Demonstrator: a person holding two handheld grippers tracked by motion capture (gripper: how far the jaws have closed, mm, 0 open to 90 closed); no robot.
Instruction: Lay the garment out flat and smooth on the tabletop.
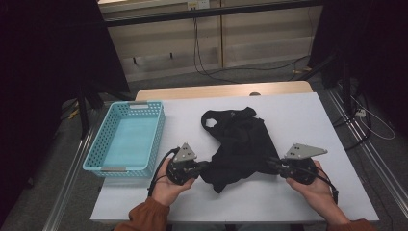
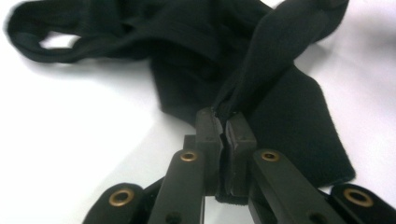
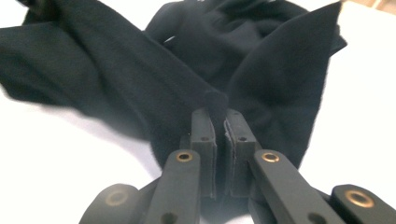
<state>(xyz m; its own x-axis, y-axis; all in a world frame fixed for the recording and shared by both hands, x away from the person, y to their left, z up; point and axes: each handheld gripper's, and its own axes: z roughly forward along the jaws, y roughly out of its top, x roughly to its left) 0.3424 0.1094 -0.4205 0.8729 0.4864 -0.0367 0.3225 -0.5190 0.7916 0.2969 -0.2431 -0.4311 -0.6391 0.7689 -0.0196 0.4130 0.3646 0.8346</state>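
Crumpled black fabric garment (image 1: 238, 144) lay mid-worktop, spread from centre toward near edge. Left gripper (image 1: 201, 166) clamped on garment's near-left corner, fabric pinched btwn jaws in left gripper view (image 2: 225, 122). Right gripper (image 1: 273, 163) pinched near-right corner likewise (image 3: 215, 116). Both held low, just above white worktop (image 1: 298, 115). Light-blue perforated plastic basket (image 1: 126, 139) sat along left edge, well apart from garment.

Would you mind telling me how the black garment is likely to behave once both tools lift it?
The black garment looks floppy: it lies crumpled, so it would likely sag between the left tool and right tool. Probably light; thin folds bunch in each pinch.
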